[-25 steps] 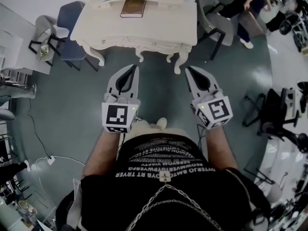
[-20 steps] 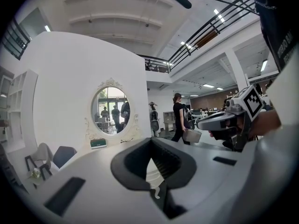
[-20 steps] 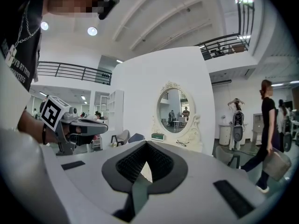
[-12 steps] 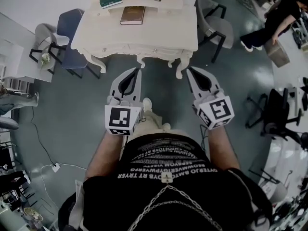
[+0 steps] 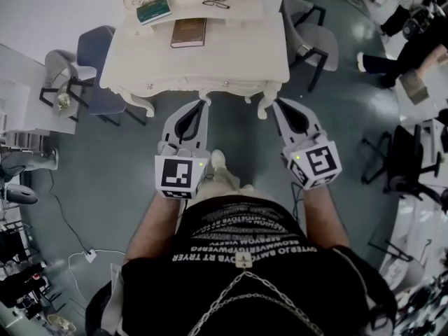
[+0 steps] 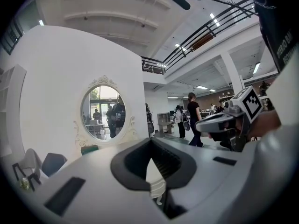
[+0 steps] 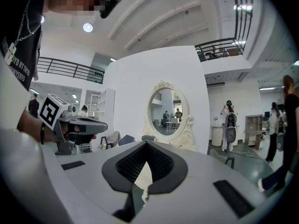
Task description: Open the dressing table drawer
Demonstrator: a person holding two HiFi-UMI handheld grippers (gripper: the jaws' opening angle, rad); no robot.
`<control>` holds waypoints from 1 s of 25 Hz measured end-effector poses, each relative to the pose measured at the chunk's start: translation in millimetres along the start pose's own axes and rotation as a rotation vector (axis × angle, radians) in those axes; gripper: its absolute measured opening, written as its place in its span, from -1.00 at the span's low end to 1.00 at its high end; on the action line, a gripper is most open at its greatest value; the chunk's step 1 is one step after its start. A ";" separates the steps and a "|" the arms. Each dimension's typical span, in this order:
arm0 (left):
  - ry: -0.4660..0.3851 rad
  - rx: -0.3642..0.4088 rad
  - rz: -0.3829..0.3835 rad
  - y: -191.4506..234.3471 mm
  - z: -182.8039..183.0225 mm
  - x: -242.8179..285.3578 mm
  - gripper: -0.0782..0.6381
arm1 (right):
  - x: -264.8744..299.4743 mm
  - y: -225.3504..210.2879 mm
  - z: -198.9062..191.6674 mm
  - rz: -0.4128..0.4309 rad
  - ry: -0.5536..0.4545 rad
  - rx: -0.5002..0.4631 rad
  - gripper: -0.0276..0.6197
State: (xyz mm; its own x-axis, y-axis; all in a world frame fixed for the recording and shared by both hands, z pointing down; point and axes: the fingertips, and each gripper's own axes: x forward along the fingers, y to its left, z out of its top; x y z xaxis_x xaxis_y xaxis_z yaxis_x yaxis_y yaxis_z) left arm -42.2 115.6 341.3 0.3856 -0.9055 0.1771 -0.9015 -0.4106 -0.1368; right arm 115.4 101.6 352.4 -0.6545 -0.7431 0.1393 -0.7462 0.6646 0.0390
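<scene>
Nearest, the left claw (image 5: 202,103) is clenched. Its tips press together with nothing between them, and the left gripper view shows only the bare hollow behind the closed tips (image 6: 150,140). The right claw (image 5: 274,102), level with it, is likewise clenched and empty (image 7: 146,143). A pale shoe (image 5: 218,161) stands on the grey floor (image 5: 105,159) between the two claws, closer to the left one.

Ahead of both claws' tips, and not touched by either, the drawer (image 5: 187,85) sits shut in the front of the cream dressing table. On its worktop (image 5: 241,47), beyond the left claw, lies a brown book (image 5: 189,32). Farther on are a green book (image 5: 154,10) and a pair of glasses (image 5: 218,3). Farthest ahead of the claws, an oval mirror (image 7: 166,112) stands against the white wall.
</scene>
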 end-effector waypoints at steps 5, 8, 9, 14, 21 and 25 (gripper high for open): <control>0.005 -0.012 0.000 23.2 -3.7 18.5 -0.77 | 26.1 -7.6 -1.3 -0.011 0.012 -0.004 -0.91; 0.013 -0.016 -0.006 32.4 -6.4 29.4 -0.77 | 38.3 -12.5 -4.3 -0.017 0.030 0.007 -0.91; 0.014 -0.016 -0.009 35.5 -6.8 33.0 -0.77 | 42.5 -14.9 -4.5 -0.021 0.036 0.011 -0.91; 0.018 -0.018 -0.015 51.9 -7.6 54.9 -0.78 | 64.6 -26.0 1.2 -0.023 0.026 0.020 -0.91; 0.018 -0.018 -0.018 72.0 -4.5 82.8 -0.78 | 89.4 -45.2 2.2 -0.039 0.029 0.029 -0.91; 0.029 -0.012 -0.028 76.5 -6.2 94.0 -0.77 | 99.2 -51.9 0.4 -0.048 0.038 0.044 -0.91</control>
State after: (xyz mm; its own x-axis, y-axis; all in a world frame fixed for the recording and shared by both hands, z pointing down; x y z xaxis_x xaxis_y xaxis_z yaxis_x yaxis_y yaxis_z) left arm -76.1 -0.3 353.5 0.4050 -0.8902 0.2087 -0.8929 -0.4342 -0.1193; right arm 89.1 -6.6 363.7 -0.6136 -0.7697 0.1760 -0.7815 0.6238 0.0035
